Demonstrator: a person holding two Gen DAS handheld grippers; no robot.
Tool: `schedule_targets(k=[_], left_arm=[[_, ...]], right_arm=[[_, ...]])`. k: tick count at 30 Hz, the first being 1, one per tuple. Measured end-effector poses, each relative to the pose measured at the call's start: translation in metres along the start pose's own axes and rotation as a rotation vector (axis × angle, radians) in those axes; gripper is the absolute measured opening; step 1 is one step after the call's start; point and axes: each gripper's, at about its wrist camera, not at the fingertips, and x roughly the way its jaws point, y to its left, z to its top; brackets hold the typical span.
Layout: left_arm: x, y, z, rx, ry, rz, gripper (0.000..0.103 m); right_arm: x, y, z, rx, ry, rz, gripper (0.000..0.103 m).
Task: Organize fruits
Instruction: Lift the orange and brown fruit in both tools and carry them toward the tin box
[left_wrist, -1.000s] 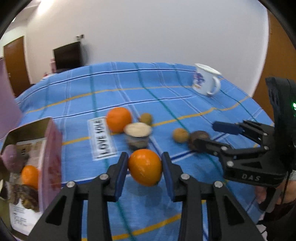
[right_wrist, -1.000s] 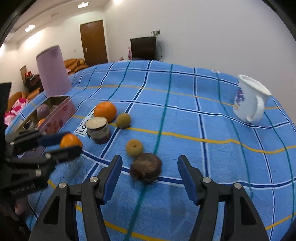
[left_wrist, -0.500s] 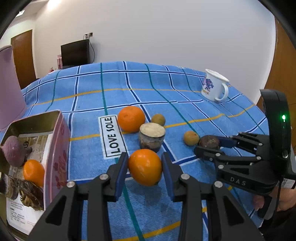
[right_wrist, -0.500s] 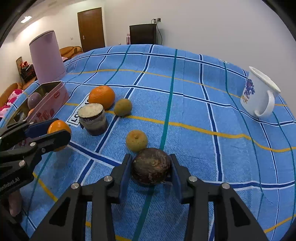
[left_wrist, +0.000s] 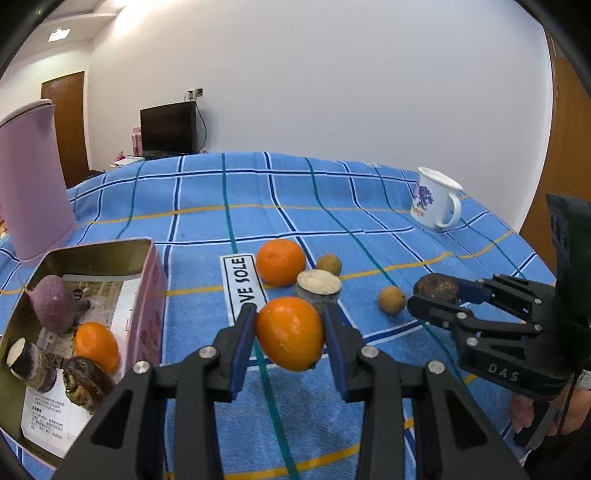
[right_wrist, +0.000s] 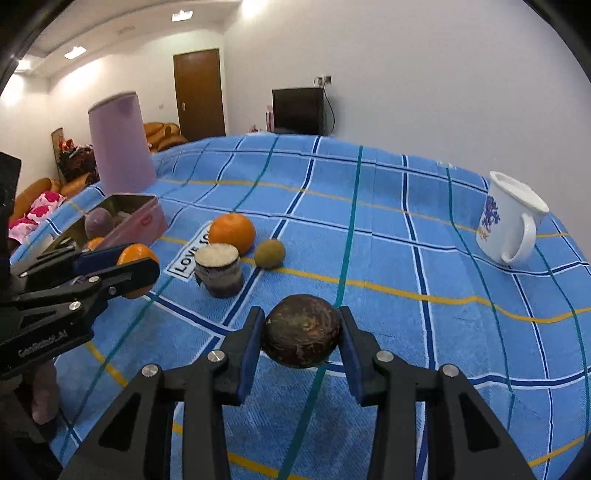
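Left hand-held gripper clamps orange; right hand-held gripper clamps dark round fruit. Risk: round skins roll from pads en route to tin

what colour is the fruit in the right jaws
Dark mottled brown fruit, clearest in the right wrist view.

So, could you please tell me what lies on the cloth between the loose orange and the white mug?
One small yellow-green fruit beside the loose orange; from there to the white mug only bare blue checked cloth, clearest in the right wrist view.
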Motion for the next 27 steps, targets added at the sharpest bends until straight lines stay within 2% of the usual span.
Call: schedule_targets(k=[12, 27], left_arm=[[-0.008, 0.000, -0.001, -0.001, -0.043, 0.024, 0.038], [-0.018, -0.003, -0.001, 0.012, -0.095, 0.051, 0.038]], right_arm=[[-0.018, 0.000, -0.001, 0.004, -0.094, 0.022, 0.041], [-0.031, 0.000, -0.004, 0.005, -0.165, 0.024, 0.041]])
